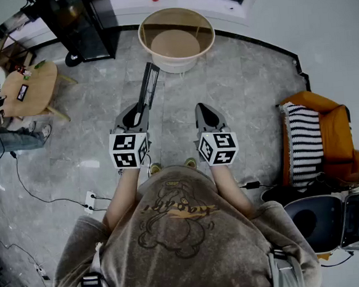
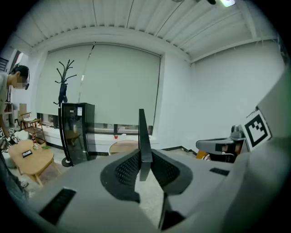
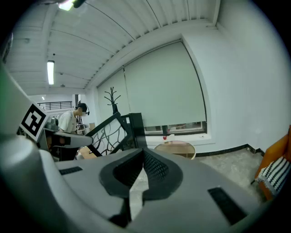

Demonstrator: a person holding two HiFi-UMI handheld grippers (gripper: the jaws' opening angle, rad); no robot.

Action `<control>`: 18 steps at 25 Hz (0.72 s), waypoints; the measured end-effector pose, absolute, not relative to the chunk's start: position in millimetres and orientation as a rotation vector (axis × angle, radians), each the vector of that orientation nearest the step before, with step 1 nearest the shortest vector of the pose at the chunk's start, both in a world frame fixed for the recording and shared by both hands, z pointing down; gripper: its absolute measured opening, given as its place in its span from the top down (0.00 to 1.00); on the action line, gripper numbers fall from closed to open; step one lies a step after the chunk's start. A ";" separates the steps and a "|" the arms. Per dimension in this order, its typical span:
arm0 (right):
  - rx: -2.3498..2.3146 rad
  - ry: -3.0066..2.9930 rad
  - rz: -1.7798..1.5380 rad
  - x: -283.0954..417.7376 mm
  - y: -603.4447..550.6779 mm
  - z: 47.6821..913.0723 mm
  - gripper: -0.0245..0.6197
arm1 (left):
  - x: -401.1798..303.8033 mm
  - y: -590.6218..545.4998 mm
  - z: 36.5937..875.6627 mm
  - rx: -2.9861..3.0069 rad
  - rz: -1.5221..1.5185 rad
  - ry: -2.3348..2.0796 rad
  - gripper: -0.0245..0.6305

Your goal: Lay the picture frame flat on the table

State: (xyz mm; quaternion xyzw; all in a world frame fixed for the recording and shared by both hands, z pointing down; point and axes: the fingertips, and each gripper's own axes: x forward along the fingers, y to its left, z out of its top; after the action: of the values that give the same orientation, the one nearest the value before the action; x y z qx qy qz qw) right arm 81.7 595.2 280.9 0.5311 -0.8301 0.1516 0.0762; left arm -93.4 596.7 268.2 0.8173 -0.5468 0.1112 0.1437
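The left gripper [image 1: 138, 114] pinches the frame [image 2: 142, 129] on edge, its far end near the table's [image 1: 179, 64] near rim. The right gripper's [image 1: 204, 110] 2 jaws meet, empty.

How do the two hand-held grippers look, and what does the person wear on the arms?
The left gripper and the right gripper have grey, pointed bodies with dark jaws; their pads carry a fine mesh texture. Behind each sits a white cube with black square markers. The person wears a grey-brown T-shirt with short sleeves and a printed figure.
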 end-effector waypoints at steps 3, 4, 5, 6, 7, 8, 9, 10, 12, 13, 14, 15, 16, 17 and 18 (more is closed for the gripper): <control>1.577 -2.486 0.456 77.4 589.6 281.9 0.93 | -95.3 590.3 268.6 2.356 0.322 -1.571 0.84; 1.574 -2.486 0.456 76.0 587.9 281.8 0.93 | -95.9 588.5 268.5 2.355 0.322 -1.569 0.84; 1.574 -2.490 0.459 74.5 586.4 281.1 0.93 | -96.8 586.7 268.3 2.356 0.324 -1.567 0.84; 1.576 -2.498 0.462 72.6 585.1 279.6 0.93 | -98.1 585.0 268.4 2.356 0.325 -1.563 0.84; 1.580 -2.510 0.467 69.7 584.2 277.5 0.93 | -100.2 583.3 268.6 2.357 0.324 -1.558 0.84; 1.581 -2.524 0.470 65.6 583.6 275.3 0.93 | -103.4 581.7 269.0 2.358 0.323 -1.552 0.84; 1.581 -2.535 0.471 60.8 583.9 273.6 0.93 | -107.5 580.4 269.8 2.359 0.322 -1.546 0.84; 1.579 -2.541 0.469 55.8 585.2 272.9 0.93 | -112.1 579.8 270.9 2.361 0.321 -1.542 0.84; 1.579 -2.538 0.465 49.0 589.9 273.9 0.93 | -119.4 580.1 273.9 2.367 0.326 -1.532 0.84; 1.583 -2.533 0.466 48.2 591.2 274.5 0.93 | -121.2 579.5 275.0 2.371 0.332 -1.525 0.84; 1.592 -2.528 0.468 48.9 591.3 274.6 0.93 | -121.7 578.2 275.1 2.377 0.340 -1.516 0.84; 1.604 -2.524 0.472 50.3 590.8 274.3 0.93 | -121.4 576.7 274.2 2.385 0.346 -1.505 0.84; 1.620 -2.522 0.475 51.4 590.5 274.0 0.93 | -121.3 576.1 272.5 2.397 0.349 -1.493 0.84; 1.637 -2.522 0.478 51.4 591.5 274.2 0.93 | -122.0 577.0 271.0 2.411 0.351 -1.483 0.84; 1.652 -2.520 0.476 49.3 594.4 275.5 0.93 | -124.6 579.6 270.6 2.426 0.351 -1.475 0.84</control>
State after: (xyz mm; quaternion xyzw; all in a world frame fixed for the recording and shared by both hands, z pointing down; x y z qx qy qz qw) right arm 49.3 594.4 275.5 0.5411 -0.8251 0.1560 0.0455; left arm -124.6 579.6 270.6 0.8397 -0.5104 0.1215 0.1401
